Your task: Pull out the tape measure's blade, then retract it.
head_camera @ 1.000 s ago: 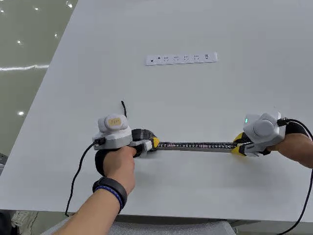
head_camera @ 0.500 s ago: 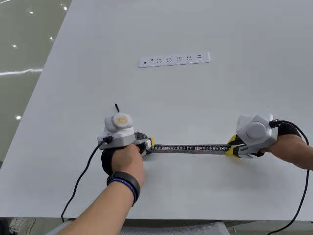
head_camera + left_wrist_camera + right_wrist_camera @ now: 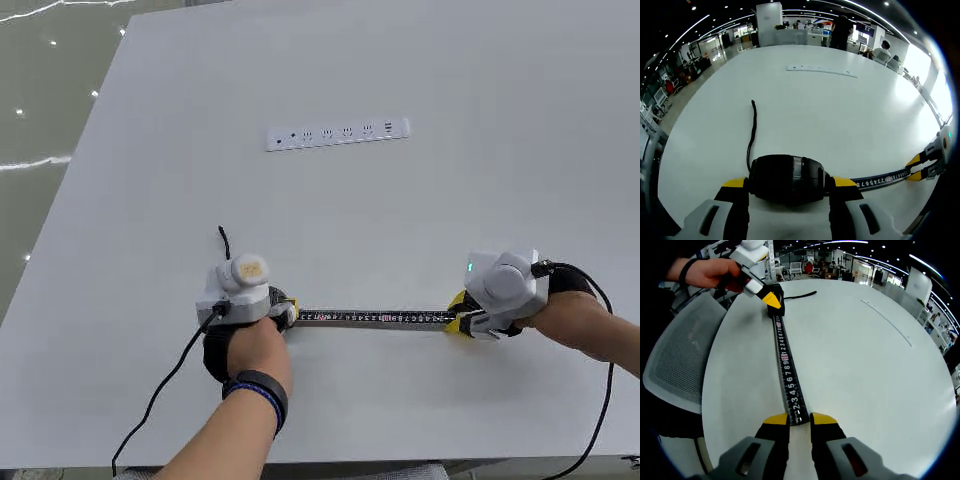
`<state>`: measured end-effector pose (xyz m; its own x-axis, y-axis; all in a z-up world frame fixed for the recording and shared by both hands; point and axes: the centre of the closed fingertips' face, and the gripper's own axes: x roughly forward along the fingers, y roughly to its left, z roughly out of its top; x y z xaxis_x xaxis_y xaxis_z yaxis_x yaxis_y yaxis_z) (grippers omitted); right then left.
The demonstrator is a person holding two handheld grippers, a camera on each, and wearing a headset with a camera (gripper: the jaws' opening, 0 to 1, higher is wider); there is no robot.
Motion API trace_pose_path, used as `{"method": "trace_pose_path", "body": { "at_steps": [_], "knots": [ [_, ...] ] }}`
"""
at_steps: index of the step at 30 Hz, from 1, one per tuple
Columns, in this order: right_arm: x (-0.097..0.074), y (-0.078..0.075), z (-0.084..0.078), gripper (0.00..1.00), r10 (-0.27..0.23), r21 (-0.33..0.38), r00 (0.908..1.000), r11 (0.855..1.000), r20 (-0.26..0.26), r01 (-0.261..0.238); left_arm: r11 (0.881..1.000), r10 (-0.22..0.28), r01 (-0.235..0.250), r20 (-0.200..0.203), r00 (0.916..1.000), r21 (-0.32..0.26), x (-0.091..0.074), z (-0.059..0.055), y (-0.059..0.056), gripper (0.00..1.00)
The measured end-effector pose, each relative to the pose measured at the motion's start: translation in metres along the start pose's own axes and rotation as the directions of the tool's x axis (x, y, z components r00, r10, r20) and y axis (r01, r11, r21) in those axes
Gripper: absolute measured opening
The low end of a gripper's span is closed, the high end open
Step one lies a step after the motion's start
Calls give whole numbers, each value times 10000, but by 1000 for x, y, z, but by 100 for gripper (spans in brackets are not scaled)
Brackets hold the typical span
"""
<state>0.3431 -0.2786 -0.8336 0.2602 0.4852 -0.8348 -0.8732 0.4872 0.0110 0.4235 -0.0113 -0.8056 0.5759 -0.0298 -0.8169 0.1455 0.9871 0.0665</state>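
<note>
A white workbench (image 3: 420, 70) carries a white power strip (image 3: 338, 133), well beyond the work. The tape measure's blade (image 3: 375, 318) lies stretched across the surface. The left gripper (image 3: 790, 184) clamps the black case (image 3: 787, 175); the right gripper (image 3: 800, 419) pinches the blade's tip.

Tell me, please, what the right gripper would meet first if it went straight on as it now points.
Along the blade it holds, the right gripper would probably first meet the tape measure case, gripped by the left gripper.
</note>
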Motion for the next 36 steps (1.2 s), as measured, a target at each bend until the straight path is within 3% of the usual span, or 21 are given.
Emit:
{"method": "trace_pose_path", "body": {
  "at_steps": [10,12,21,28,36],
  "knots": [
    [0,1,-1,16,-25,230,9997,9997,257,19,9979,-296,312,292,9991,-561,-1,1,2,62],
    [0,1,-1,16,-32,265,9996,9996,293,24,9953,-333,371,435,9985,-893,-2,3,2,62],
    [-1,2,-1,16,-47,244,9996,9997,295,40,9947,-210,217,78,9997,-1009,-1,2,1,61],
    [0,6,0,15,-43,160,9991,9999,418,37,9960,71,-116,-503,9987,-892,-2,1,0,60],
    [1,7,2,15,-28,-151,9990,9999,450,35,9971,103,-128,-343,9994,-748,-6,0,0,59]
  ]
}}
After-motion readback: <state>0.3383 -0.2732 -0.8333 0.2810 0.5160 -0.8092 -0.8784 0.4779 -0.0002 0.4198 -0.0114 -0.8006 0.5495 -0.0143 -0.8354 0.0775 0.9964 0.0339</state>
